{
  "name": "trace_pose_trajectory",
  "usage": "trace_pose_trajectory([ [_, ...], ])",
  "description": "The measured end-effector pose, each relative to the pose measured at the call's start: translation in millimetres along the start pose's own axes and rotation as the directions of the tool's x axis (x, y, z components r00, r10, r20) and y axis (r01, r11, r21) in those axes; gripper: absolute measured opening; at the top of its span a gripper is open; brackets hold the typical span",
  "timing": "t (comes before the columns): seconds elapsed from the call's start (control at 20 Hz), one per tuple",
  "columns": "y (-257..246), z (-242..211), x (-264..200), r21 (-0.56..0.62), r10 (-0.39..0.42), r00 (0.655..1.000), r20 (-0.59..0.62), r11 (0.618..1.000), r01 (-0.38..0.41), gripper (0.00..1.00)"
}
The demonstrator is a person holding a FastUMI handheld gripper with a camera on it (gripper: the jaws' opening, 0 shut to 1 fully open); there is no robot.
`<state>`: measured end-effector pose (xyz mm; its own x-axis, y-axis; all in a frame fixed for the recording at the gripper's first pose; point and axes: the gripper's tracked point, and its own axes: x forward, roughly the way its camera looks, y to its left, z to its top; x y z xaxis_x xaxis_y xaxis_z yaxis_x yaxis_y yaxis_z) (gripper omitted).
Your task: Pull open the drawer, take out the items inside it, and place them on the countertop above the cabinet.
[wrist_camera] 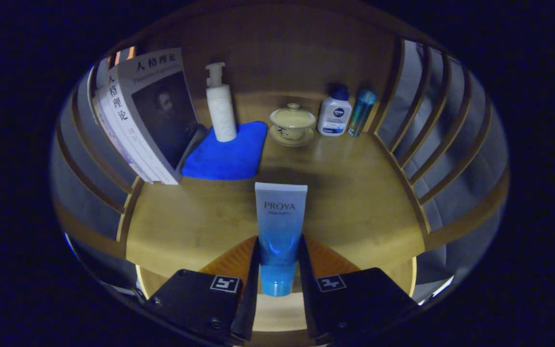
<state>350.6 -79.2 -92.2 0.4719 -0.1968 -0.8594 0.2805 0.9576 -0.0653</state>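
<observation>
on the wooden worktop (354, 202), i take the tube as my landmark and read across from its left. well left of the tube and further back, i see a stack of books (150, 115) leaning against the slatted side rail (99, 159). just right of the books lies a blue cloth (229, 154), back and left of the tube, with a white pump bottle (221, 103) standing upright on its far edge.

dead centre, my gripper (279, 270) is closed on the blue and white tube (280, 231): both fingers press its lower half from either side, cap end toward me, the flat crimped end pointing away over the worktop. i cannot tell whether the tube's far end touches the wood or sits just above it.

beyond the tube and a little right, a pale lidded cup on a saucer (292, 124) stands near the back panel. right of that, i see a white bottle with a dark blue cap (334, 115), and just beside it a slim teal bottle (361, 112), close to the right-hand slatted rail (417, 130).
</observation>
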Motion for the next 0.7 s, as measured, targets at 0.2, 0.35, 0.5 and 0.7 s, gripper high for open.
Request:
trace_pose_trajectory([
  [0.2, 1, 7, 9, -0.021, -0.010, 1.000, 0.027, 1.000, 0.010, 0.45],
  [0.35, -1, 11, 4, -0.054, -0.032, 0.998, 0.054, 0.998, 0.035, 0.54],
  [0.5, -4, 9, -9, -0.084, -0.052, 0.996, 0.067, 0.995, 0.058, 0.56],
  [0.7, 1, -12, -30, -0.119, -0.031, 0.998, 0.055, 0.992, 0.038, 0.56],
])
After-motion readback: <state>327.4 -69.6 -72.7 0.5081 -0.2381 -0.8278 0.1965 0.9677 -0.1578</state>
